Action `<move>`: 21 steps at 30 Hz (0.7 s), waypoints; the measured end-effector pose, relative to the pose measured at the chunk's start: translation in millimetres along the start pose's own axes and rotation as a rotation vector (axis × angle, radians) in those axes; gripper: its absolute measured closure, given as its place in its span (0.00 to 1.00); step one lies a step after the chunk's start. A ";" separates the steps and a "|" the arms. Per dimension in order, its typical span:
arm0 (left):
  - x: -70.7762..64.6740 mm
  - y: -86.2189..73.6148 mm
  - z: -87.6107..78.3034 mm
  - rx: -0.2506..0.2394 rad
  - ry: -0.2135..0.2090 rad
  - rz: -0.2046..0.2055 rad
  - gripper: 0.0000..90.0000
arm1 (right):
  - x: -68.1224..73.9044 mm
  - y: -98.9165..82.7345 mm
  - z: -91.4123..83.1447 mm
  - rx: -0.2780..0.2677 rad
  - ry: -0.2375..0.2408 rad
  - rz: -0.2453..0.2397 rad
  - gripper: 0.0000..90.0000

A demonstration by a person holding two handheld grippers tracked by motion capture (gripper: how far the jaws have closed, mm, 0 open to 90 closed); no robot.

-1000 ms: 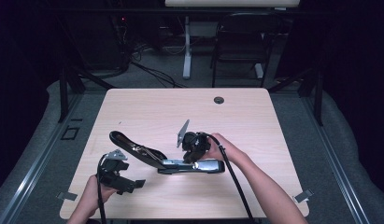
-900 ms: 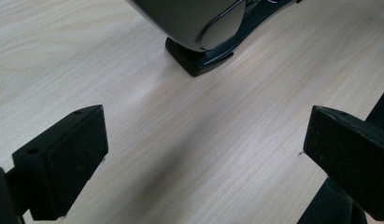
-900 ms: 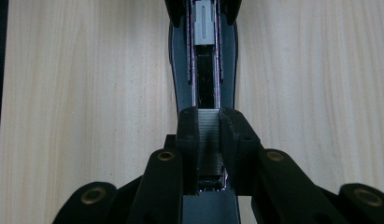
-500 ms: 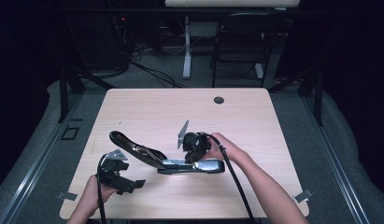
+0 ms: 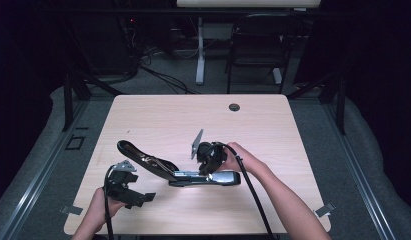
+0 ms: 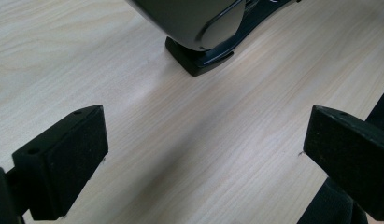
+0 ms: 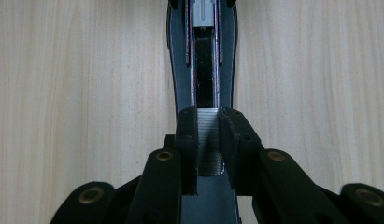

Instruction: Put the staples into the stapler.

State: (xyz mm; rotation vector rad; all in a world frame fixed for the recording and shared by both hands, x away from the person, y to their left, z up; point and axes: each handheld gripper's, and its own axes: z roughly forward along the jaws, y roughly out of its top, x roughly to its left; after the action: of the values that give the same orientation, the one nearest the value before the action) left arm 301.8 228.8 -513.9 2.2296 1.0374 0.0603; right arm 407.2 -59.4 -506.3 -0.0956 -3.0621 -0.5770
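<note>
A big black stapler (image 5: pixel 208 178) lies on the wooden table (image 5: pixel 168 115) with its lid (image 5: pixel 143 159) swung open to the left. My right gripper (image 5: pixel 209 159) stands over the stapler's base. Its jaws are shut on a silver strip of staples (image 7: pixel 208 140), held in line with the open magazine channel (image 7: pixel 203 74). My left gripper (image 5: pixel 129 191) rests near the table's front left, below the raised lid. It is open, with bare tabletop between the pads (image 6: pixel 63 158). In the left gripper view, the stapler's rounded end (image 6: pixel 199 23) sits just ahead of the jaws.
A small round grommet hole (image 5: pixel 234 107) is in the table's far edge. Behind the table stand a dark chair (image 5: pixel 258 45) and a white desk leg (image 5: pixel 199 55). A cable (image 5: pixel 255 195) trails from the right gripper along the forearm.
</note>
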 end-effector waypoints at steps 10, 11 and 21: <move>-0.2 0.2 0.5 0.002 0.000 0.000 0.00 | 0.0 -2.6 -0.1 -0.015 -0.006 0.008 0.84; -0.3 0.3 0.5 0.003 0.000 0.002 0.00 | -0.2 -2.8 -0.2 -0.016 -0.007 0.009 0.83; 0.0 0.3 0.3 0.000 -0.003 -0.001 0.00 | -1.0 -2.9 -1.2 -0.038 -0.009 0.021 0.81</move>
State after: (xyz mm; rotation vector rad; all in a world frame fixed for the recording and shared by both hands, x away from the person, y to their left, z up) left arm 302.1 228.6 -514.0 2.2284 1.0369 0.0565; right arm 408.1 -62.6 -506.2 -0.1306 -3.0554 -0.6360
